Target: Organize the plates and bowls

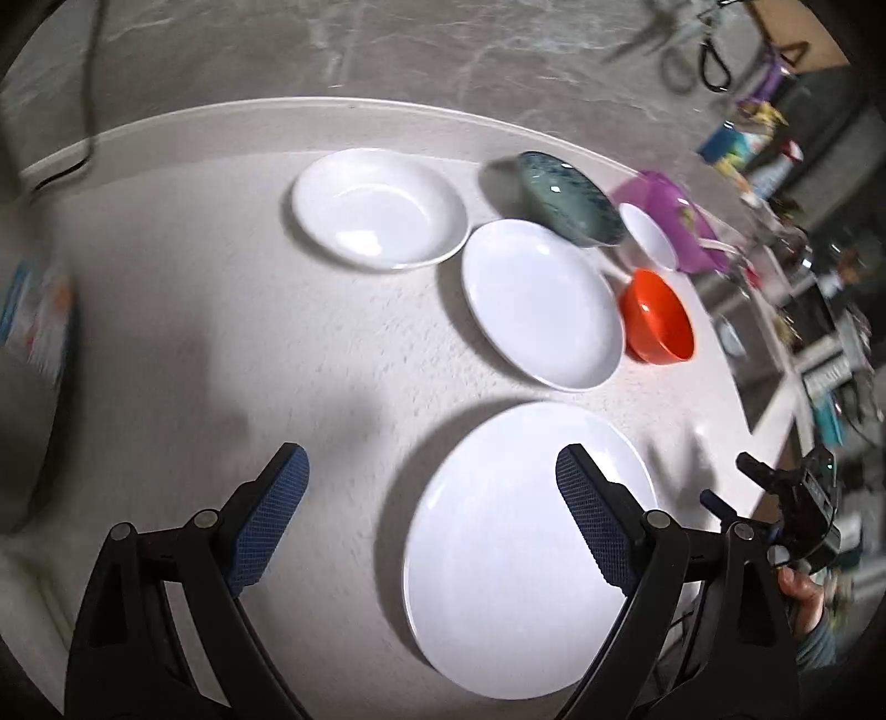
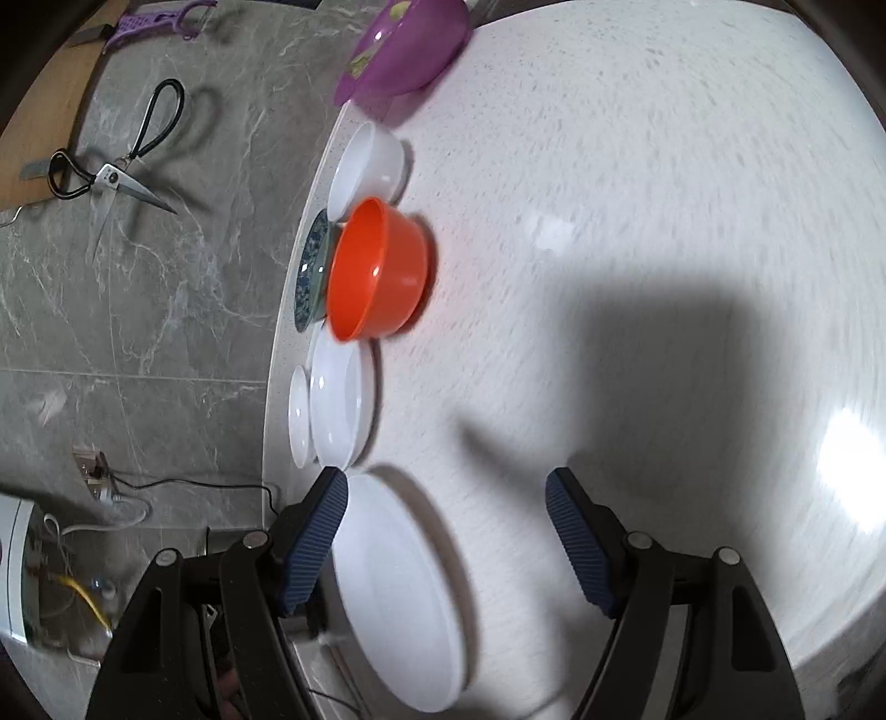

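On the white table (image 1: 194,310) lie three white plates: a large near one (image 1: 498,554), a middle one (image 1: 540,302) and a far deep one (image 1: 379,207). Behind them stand a dark blue-green bowl (image 1: 570,196), a small white bowl (image 1: 648,235) and an orange bowl (image 1: 659,318). My left gripper (image 1: 432,515) is open above the table, its right finger over the near plate. My right gripper (image 2: 446,534) is open and empty beside the near plate (image 2: 398,598); the orange bowl (image 2: 376,271) is ahead of it. The right gripper also shows in the left wrist view (image 1: 725,484).
A purple bowl (image 1: 673,219) sits at the table's far right edge, also in the right wrist view (image 2: 407,44). Scissors (image 2: 111,171) and a cable (image 2: 183,487) lie on the grey floor. Cluttered shelves (image 1: 803,310) stand right of the table.
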Motion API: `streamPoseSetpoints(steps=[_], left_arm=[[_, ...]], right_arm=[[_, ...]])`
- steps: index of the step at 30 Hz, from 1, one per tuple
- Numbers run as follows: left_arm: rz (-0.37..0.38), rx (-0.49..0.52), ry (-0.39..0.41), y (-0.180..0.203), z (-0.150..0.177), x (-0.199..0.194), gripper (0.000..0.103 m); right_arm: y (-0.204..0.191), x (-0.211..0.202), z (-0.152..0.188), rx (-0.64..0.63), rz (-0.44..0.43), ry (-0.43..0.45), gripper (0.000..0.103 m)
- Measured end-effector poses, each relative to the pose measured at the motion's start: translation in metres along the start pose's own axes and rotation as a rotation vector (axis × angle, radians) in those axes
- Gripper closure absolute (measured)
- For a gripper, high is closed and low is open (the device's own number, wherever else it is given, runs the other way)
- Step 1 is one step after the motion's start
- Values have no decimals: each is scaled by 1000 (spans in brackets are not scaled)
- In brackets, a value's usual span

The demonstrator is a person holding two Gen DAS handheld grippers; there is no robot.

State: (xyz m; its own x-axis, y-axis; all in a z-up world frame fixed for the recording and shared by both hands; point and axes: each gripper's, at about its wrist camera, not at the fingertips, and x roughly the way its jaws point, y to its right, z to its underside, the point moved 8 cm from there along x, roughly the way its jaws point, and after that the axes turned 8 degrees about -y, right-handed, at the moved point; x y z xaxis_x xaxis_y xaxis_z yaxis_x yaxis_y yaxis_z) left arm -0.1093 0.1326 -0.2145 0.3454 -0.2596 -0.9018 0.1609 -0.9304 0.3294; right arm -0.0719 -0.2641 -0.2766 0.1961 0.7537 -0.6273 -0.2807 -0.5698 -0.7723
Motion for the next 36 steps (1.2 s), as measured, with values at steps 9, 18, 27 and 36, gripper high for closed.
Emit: streamPoseSetpoints(steps=[9, 18, 27, 36], left_arm=[[84, 146, -108, 5, -57, 40, 13], [147, 209, -183, 40, -96, 87, 18], [121, 166, -231, 41, -107, 124, 35], [107, 162, -228, 49, -122, 141, 43]], right_arm=[[-60, 8, 10, -52, 110, 87, 26], [-79, 75, -53, -45, 160, -24, 29], [-74, 106, -66, -43, 150, -64, 33], [-80, 126, -81, -67, 146, -45, 47]])
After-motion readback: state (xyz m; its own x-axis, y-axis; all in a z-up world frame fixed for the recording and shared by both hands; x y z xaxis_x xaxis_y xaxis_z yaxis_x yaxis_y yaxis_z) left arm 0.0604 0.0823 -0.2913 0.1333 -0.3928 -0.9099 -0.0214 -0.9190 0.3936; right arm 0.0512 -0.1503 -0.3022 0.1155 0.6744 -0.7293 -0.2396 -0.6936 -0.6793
